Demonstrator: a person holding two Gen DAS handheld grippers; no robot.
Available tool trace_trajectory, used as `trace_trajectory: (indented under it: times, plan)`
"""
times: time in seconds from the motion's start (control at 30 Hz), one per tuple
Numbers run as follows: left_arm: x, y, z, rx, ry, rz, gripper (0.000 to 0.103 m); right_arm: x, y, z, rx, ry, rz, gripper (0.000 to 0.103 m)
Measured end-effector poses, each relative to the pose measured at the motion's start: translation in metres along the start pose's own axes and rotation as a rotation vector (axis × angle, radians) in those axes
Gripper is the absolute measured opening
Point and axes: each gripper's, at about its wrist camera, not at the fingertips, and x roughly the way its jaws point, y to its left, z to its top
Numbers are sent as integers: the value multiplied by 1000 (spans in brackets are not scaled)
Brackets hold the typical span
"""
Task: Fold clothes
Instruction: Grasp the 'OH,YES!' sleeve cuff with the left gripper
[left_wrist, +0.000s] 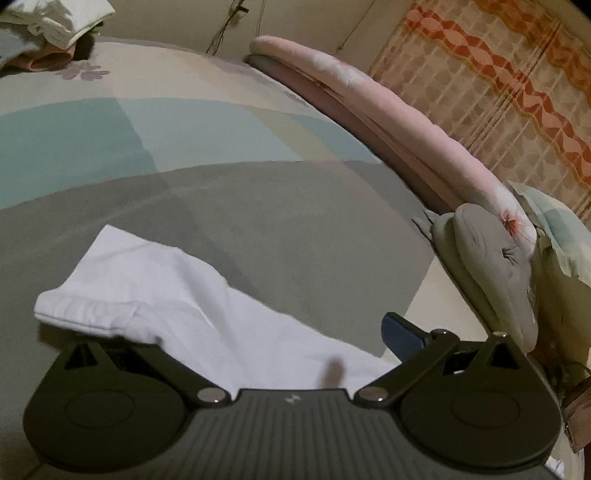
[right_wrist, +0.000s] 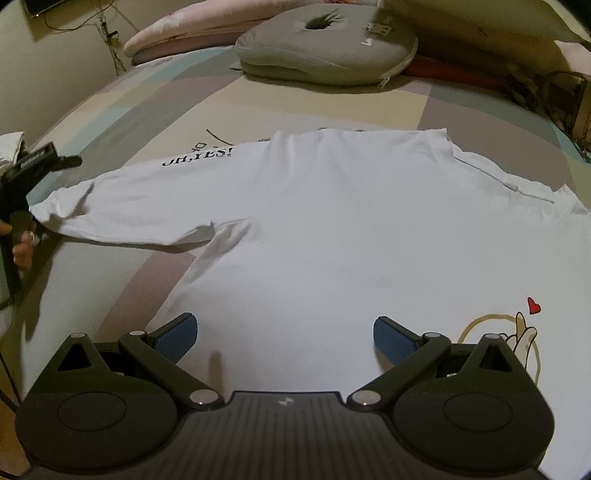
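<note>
A white T-shirt (right_wrist: 332, 221) with black lettering and a heart-and-hand print lies spread on the bed. Its left sleeve (left_wrist: 155, 288) reaches toward my left gripper (left_wrist: 258, 332), whose jaws stand wide apart, with the sleeve cloth lying over the left finger and between the jaws. Only its right blue pad (left_wrist: 402, 336) shows. In the right wrist view the left gripper (right_wrist: 22, 184) sits at the sleeve's end. My right gripper (right_wrist: 284, 336) is open and empty, low over the shirt's lower body, with both blue pads (right_wrist: 175, 338) showing.
The bed sheet (left_wrist: 110, 140) has pastel colour blocks. A grey cushion with a hole (right_wrist: 325, 44) and a pink pillow (left_wrist: 388, 122) lie at the bed's far edge. More clothes (left_wrist: 51, 22) are piled at a far corner. A patterned curtain (left_wrist: 498, 74) hangs behind.
</note>
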Motion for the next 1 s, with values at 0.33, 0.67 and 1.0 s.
trace_trajectory:
  times: [0.33,0.67,1.0]
  plan:
    - [-34,-44,1,83,-20,-92,102,-12,-5,-1,12,-21,-5,103]
    - [-45,-94,8,173,-45,-159,102,-31,-14,-21,22,-18,-16,103]
    - [-56,-149,-4,229,-21,-216,102,-47,-33,-28,45,9,-31,103]
